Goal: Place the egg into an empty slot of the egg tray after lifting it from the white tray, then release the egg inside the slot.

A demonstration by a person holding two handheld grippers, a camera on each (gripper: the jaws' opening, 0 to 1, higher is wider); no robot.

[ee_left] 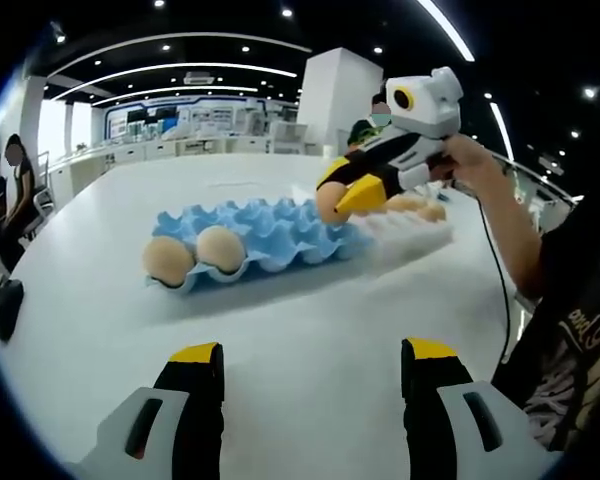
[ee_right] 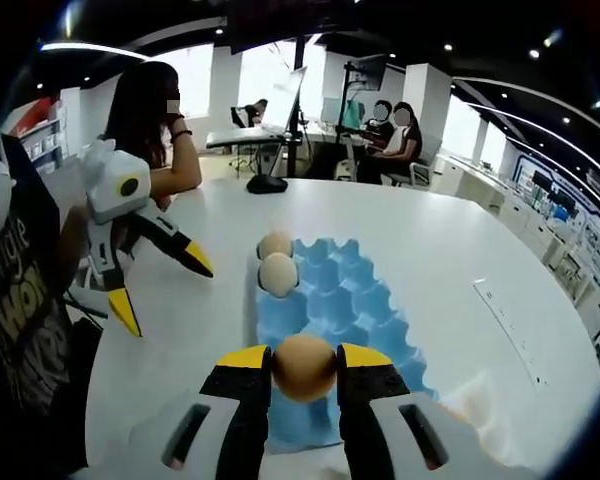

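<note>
On the white table [ee_left: 310, 370] lies the blue egg tray [ee_right: 345, 300] with two eggs [ee_right: 277, 272] at one end, above it my right hand-held gripper [ee_right: 304, 368] clamps an egg [ee_right: 304, 366], apparently beside the white tray [ee_left: 410, 230], while my left hand-held gripper [ee_left: 310, 352] stands wide.

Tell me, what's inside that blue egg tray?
Two eggs sit in end slots of the blue egg tray; other visible slots look empty. The held egg hides slots beneath it.
</note>
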